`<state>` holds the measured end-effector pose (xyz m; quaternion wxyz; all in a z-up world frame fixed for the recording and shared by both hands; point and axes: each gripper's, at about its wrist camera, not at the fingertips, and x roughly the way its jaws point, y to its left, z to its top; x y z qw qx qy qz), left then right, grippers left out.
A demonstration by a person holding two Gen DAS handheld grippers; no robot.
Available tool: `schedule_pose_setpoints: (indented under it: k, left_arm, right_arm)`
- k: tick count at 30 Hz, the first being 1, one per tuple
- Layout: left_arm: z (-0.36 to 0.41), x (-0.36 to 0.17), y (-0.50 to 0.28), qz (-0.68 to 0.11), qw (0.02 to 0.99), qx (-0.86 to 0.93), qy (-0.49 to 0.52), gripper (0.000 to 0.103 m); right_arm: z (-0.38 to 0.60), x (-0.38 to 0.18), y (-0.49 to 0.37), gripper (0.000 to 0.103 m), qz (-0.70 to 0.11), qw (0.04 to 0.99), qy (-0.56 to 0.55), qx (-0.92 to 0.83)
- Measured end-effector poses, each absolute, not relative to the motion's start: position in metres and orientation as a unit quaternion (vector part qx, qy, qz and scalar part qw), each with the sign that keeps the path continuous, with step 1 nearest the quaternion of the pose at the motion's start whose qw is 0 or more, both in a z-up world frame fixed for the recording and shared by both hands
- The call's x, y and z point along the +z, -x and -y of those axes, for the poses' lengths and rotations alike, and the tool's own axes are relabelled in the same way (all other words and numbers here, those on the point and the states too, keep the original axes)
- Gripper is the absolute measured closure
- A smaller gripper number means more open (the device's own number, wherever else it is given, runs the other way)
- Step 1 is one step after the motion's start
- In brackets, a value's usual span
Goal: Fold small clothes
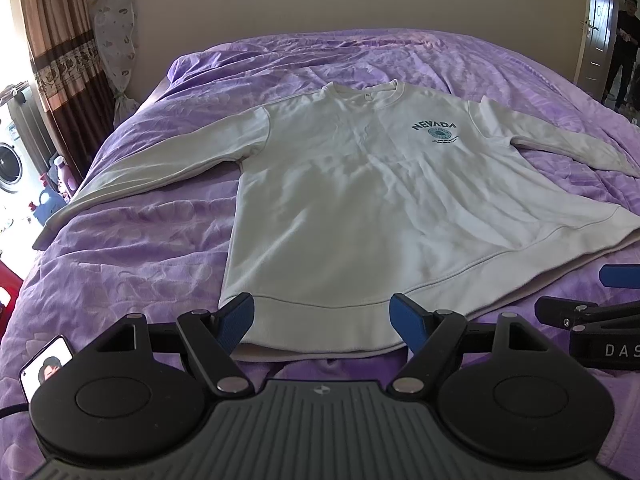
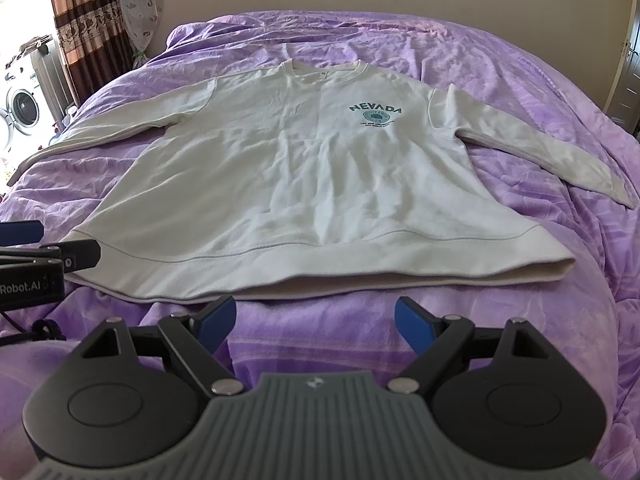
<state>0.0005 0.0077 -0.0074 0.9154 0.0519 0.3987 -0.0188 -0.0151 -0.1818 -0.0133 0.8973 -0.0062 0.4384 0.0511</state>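
On the bed (image 1: 120, 260), covered by a crumpled purple blanket (image 2: 520, 80), a cream sweatshirt (image 1: 360, 200) is laid flat, front up, with its collar (image 1: 366, 94) toward the far wall and its hem (image 1: 320, 320) toward the cameras. Both sleeves are spread outward: the left sleeve (image 1: 152, 168) is stretched to the bed's edge, and the right sleeve (image 2: 540, 148) is angled down over the blanket. A teal "NEVADA" print (image 2: 376, 114) is seen on the chest.

The left gripper (image 1: 322, 322) is held low at the near edge of the hem, its blue-padded fingers (image 1: 236, 320) spread wide with the hem band between them; whether the pads touch the cloth cannot be told. The right gripper (image 2: 314, 320) is held just short of the hem, over bare blanket, and its fingers (image 2: 414, 326) are likewise spread wide with nothing between them. Each gripper is caught at the edge of the other's view.

A phone (image 1: 46, 364) with a lit screen is seen lying on the blanket by the left gripper. To the left of the bed a brown curtain (image 1: 60, 40), a washing machine (image 2: 22, 110) and some bottles (image 1: 52, 196) are seen. In the doorway at the far right a person (image 1: 624, 48) in dark clothes is seen standing.
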Motion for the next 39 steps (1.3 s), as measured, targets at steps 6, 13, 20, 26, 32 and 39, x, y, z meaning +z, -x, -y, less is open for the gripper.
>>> schedule_pose_setpoints:
  k: [6, 13, 20, 26, 32, 39]
  left_arm:
    - [-0.0078, -0.0087, 0.0, -0.399, 0.915, -0.018, -0.051, 0.013]
    - [-0.0076, -0.0085, -0.0002, -0.399, 0.915, -0.018, -0.051, 0.013]
    - [-0.0076, -0.0093, 0.0006, -0.399, 0.915, -0.018, -0.051, 0.013]
    - [-0.0083, -0.0104, 0.0018, -0.399, 0.915, -0.018, -0.051, 0.013]
    - [-0.0082, -0.0101, 0.0014, -0.4, 0.915, -0.018, -0.05, 0.013]
    - [-0.0172, -0.0034, -0.0054, -0.398, 0.916, -0.021, -0.048, 0.013]
  right_arm:
    - [0.1814, -0.0137, 0.0153, 0.02, -0.439, 0.897, 0.007, 0.051]
    - [0.1812, -0.0138, 0.0148, 0.02, -0.439, 0.897, 0.006, 0.051]
    - [0.1813, -0.0134, 0.0149, 0.02, -0.44, 0.897, 0.006, 0.051]
    - [0.1811, -0.0135, 0.015, 0.02, -0.44, 0.897, 0.006, 0.051]
    - [0.1793, -0.022, 0.0178, 0.02, -0.442, 0.896, 0.005, 0.051]
    - [0.1812, -0.0221, 0.0126, 0.02, -0.453, 0.89, 0.003, 0.058]
